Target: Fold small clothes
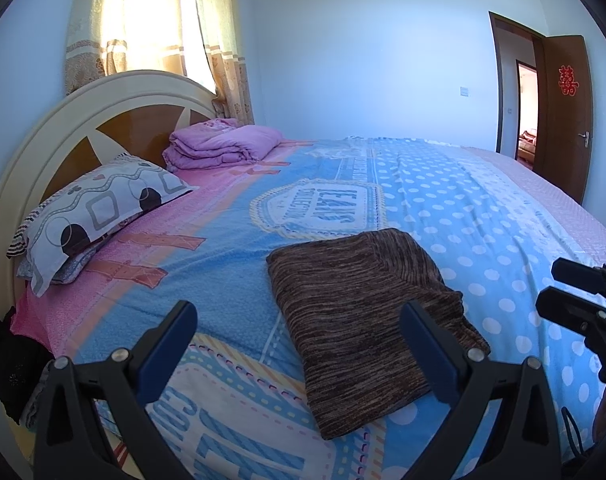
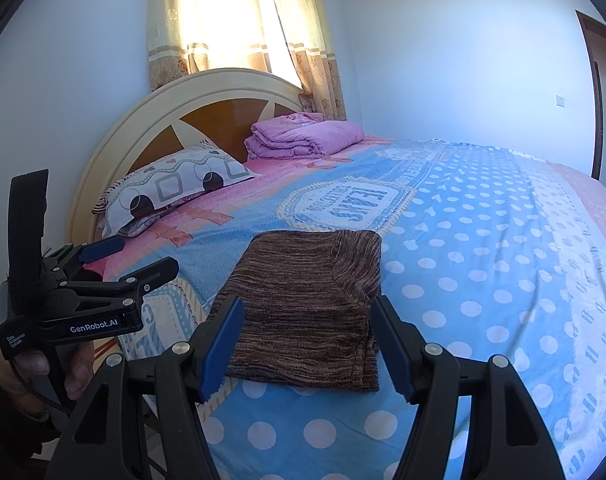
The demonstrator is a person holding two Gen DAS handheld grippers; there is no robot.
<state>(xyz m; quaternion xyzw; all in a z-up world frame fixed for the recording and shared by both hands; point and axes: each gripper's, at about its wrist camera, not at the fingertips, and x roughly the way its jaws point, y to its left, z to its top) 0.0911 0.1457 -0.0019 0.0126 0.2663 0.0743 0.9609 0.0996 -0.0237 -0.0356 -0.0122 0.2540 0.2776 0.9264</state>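
Across the bed (image 1: 503, 216) lies one brown sweater (image 2: 307, 312), already folded into a rectangle. Both the left gripper (image 1: 299, 344) and the right gripper (image 2: 307, 344) hover wide open, holding nothing. Folding looks finished (my judgement); next, perhaps, setting it aside. One pillow (image 1: 99, 208), one pink blanket (image 1: 223, 144).

The left gripper (image 1: 299, 344) is held with its two blue-padded fingers (image 1: 165, 348) spread wide, nothing between them. The right gripper (image 2: 307, 344) is likewise spread, its fingers (image 2: 221, 344) parted and gripping nothing. In the right wrist view the left gripper (image 2: 115, 262) sits off to the side of the right gripper, with the person's left hand (image 2: 43, 372) wrapped around its handle. In the left wrist view the right gripper's black fingers (image 1: 575, 300) show at the frame's edge.
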